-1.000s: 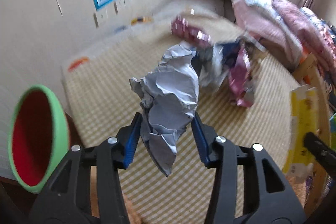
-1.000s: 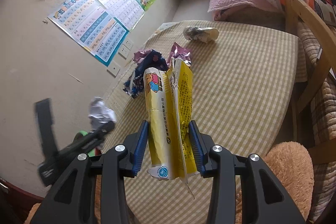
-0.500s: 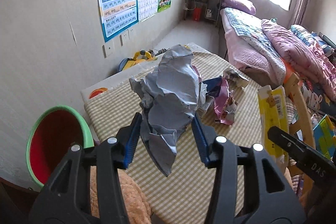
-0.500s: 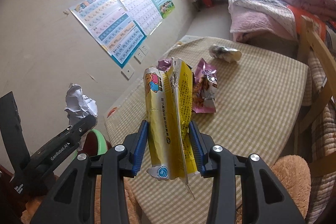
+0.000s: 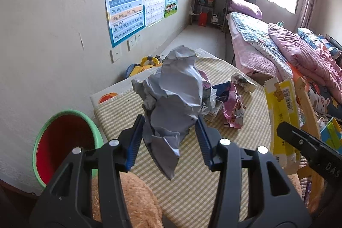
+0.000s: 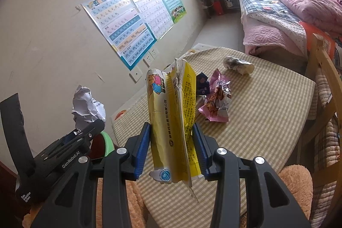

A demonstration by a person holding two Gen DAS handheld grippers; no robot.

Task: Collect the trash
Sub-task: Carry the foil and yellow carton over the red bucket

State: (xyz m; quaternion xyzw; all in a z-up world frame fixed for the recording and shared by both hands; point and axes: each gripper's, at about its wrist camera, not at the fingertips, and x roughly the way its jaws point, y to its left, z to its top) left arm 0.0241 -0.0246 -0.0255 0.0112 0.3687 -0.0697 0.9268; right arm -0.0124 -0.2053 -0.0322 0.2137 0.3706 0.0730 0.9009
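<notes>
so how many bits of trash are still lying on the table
3 clear: pink wrapper, dark blue wrapper, rolled pale wrapper farther back, all on the checked table. More may hide behind the held box.

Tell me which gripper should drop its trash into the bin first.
Left, probably. The left gripper, shut on the crumpled paper, sits right beside the green bin. The right gripper, holding the yellow box, is farther from it.

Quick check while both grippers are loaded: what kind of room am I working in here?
Most likely a child's bedroom in a home. A bed with pink quilts runs under the window, pinyin learning posters hang on the wall, and the trash lies on a table with a checked cloth.
</notes>
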